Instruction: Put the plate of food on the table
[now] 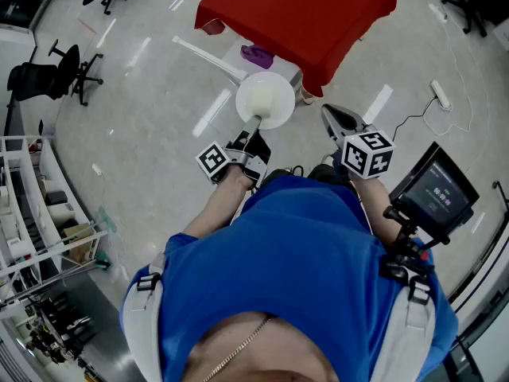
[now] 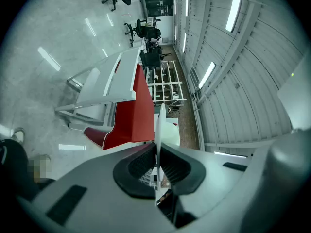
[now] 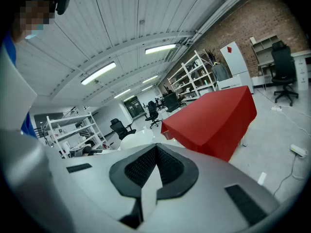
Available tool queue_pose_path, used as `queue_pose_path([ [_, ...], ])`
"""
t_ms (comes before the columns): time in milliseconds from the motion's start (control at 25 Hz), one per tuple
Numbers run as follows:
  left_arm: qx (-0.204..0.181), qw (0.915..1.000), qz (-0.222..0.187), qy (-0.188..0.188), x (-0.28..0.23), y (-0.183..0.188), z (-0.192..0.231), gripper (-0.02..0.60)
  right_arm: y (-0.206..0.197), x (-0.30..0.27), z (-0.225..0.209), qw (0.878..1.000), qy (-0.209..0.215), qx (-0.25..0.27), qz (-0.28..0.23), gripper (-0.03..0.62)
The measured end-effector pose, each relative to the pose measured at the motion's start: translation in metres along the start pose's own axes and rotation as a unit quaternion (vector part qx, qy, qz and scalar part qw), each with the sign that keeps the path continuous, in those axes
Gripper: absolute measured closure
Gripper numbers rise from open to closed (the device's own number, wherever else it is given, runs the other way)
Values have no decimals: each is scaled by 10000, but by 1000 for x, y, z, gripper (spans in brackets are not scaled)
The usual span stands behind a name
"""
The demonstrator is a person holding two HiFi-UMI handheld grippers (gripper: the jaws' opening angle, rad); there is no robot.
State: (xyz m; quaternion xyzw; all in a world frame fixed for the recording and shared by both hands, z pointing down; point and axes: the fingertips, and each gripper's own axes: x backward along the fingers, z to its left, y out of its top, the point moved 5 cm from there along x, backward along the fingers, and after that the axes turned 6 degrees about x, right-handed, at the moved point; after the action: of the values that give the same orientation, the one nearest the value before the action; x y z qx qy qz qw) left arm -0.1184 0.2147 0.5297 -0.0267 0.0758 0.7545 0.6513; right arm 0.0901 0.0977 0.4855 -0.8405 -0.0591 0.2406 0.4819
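Note:
A white plate [image 1: 266,99] with a pale patch of food on it hangs over the floor in front of me. My left gripper [image 1: 253,124] is shut on its near rim. In the left gripper view the plate [image 2: 159,125] shows edge-on, pinched between the two dark pads of the left gripper [image 2: 157,152]. The table with the red cloth [image 1: 302,10] stands just beyond the plate. My right gripper [image 1: 332,114] is to the right of the plate, apart from it. In its own view the right gripper [image 3: 155,147] is shut with nothing between its pads, facing the red table [image 3: 214,120].
A purple object [image 1: 257,55] lies on the floor by the table's near edge. A white frame [image 1: 207,58] stands left of it. Office chairs [image 1: 75,70] are at far left, white shelving [image 1: 32,205] at the left edge. A power strip [image 1: 441,94] and cable lie at right.

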Motion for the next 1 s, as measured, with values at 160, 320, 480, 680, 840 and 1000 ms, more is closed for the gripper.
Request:
queue_pose_path([
  [160, 28, 10000, 3, 10, -1, 0, 1, 560, 0, 0, 0, 10000, -19, 9, 2, 592],
  [320, 37, 10000, 6, 1, -2, 1, -3, 560, 3, -1, 1, 10000, -33, 27, 16, 592],
  [480, 63, 10000, 17, 18, -2, 2, -4, 560, 5, -1, 2, 10000, -53, 13, 16, 592],
  [680, 42, 10000, 65, 38, -7, 2, -4, 560, 9, 1, -1, 9999, -91, -24, -56, 592],
  [840, 63, 9999, 131, 41, -14, 0, -1, 560, 8, 2, -6, 9998, -151, -36, -79, 592],
  [1000, 117, 9997, 206, 63, -22, -2, 1, 560, 7, 6, -11, 9996, -252, -76, -105, 592],
])
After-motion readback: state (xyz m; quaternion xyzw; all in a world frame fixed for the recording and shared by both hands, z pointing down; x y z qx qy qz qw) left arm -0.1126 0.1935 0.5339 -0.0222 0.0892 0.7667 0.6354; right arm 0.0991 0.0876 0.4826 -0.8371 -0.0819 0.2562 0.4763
